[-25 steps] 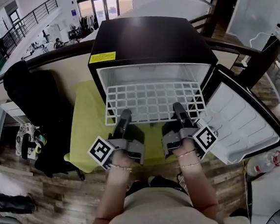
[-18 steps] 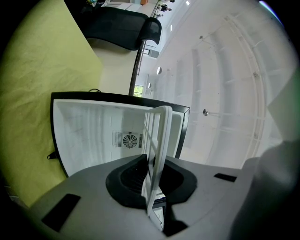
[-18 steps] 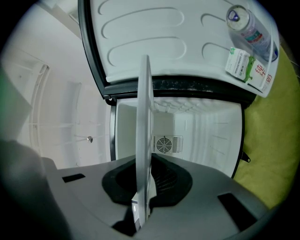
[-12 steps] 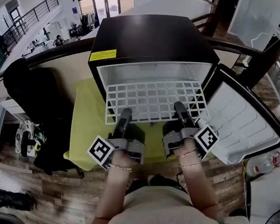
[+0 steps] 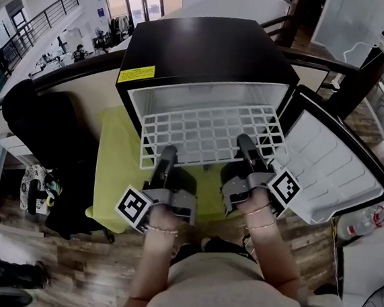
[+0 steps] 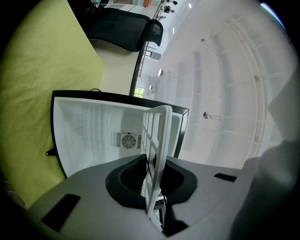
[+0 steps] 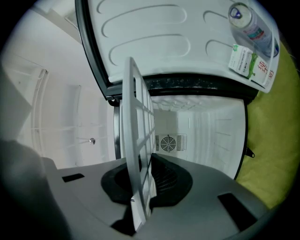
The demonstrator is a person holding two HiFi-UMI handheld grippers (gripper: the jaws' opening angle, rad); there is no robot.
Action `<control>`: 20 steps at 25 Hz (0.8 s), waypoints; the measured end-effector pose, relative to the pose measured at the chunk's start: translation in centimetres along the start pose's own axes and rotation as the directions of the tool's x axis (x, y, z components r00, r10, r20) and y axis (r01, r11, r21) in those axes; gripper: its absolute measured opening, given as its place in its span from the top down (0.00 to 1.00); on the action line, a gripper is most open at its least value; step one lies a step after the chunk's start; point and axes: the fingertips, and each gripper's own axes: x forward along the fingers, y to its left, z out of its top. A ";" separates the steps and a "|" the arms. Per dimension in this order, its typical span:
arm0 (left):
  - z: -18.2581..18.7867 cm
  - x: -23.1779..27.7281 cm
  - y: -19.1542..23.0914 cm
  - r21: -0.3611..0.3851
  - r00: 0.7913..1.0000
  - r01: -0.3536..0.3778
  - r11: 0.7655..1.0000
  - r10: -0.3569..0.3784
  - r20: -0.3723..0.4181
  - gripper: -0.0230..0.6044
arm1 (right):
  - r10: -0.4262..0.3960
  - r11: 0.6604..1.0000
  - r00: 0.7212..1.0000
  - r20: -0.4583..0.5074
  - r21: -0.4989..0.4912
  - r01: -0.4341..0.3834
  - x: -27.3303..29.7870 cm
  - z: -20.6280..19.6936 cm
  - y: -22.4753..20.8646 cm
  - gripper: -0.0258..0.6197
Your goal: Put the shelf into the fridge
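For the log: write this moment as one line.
left gripper shut on wire shelf | right gripper shut on it | fridge open

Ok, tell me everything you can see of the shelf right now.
The shelf is a white, rectangular wire grid that looks like coated metal. It is held about level, with its far edge in the mouth of the open fridge and its near part sticking out. The left gripper and right gripper each clamp its near edge. Nothing lies on it.
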 end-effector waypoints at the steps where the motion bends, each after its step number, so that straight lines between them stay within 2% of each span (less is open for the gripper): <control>1: 0.0 -0.1 0.0 -0.001 1.000 -0.002 1.000 0.002 0.004 0.90 | -0.001 1.000 1.000 -0.001 0.003 0.001 -0.1 -0.1 0.0 0.88; 20: 0.6 -0.4 -0.1 0.026 1.000 -0.024 0.999 0.023 0.010 0.90 | -0.027 0.997 0.999 -0.026 0.072 0.029 0.3 -0.7 -1.2 0.89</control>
